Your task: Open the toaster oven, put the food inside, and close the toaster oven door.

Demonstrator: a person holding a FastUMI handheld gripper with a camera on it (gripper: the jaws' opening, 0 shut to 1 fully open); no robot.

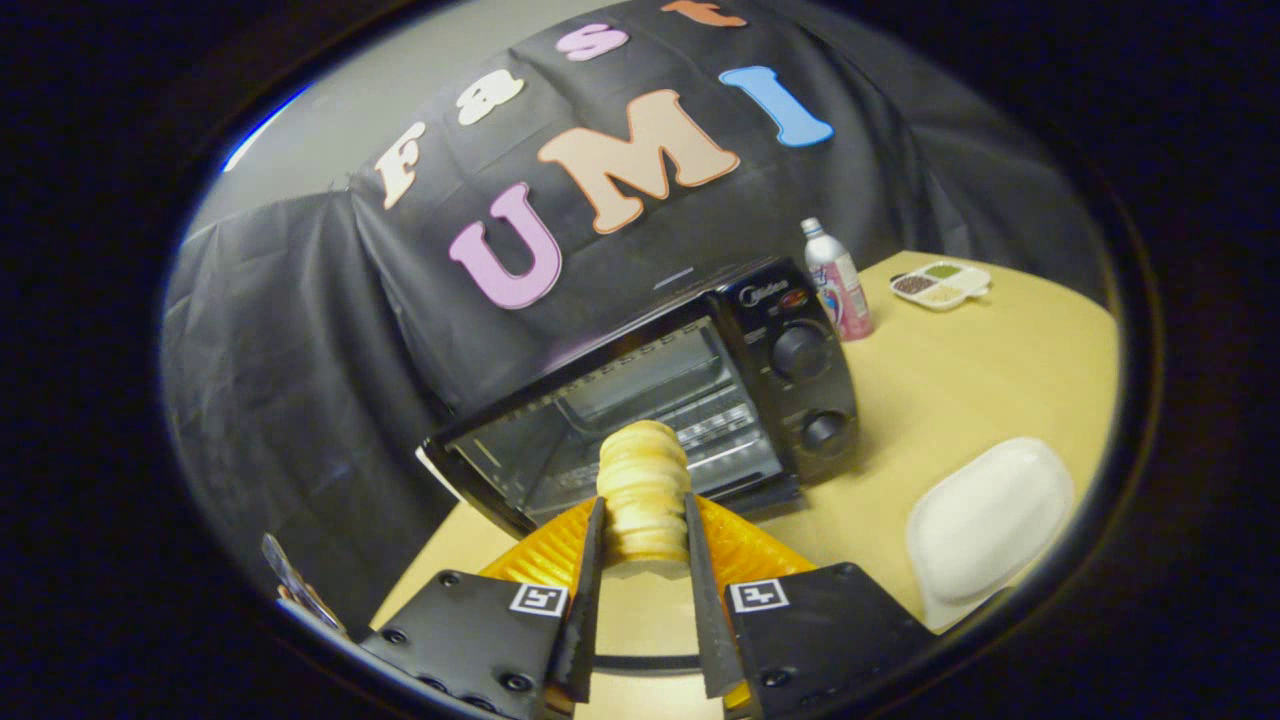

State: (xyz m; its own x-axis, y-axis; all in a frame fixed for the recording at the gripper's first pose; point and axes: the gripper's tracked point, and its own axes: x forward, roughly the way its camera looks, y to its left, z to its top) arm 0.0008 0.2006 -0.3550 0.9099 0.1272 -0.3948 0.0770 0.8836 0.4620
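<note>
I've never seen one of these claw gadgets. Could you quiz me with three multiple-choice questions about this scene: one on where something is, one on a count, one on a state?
1. Where is the bottle?
A. right beside the toaster oven
B. on the white plate
C. inside the oven

2. How many knobs are on the oven's front?
A. one
B. two
C. four

3. What is the claw doing?
A. hanging open
B. gripping the bread
C. pulling the oven door

Answers: 1 A, it stands against the oven's far side. 2 B, one knob above the other. 3 B, both fingers press the bread.
</note>
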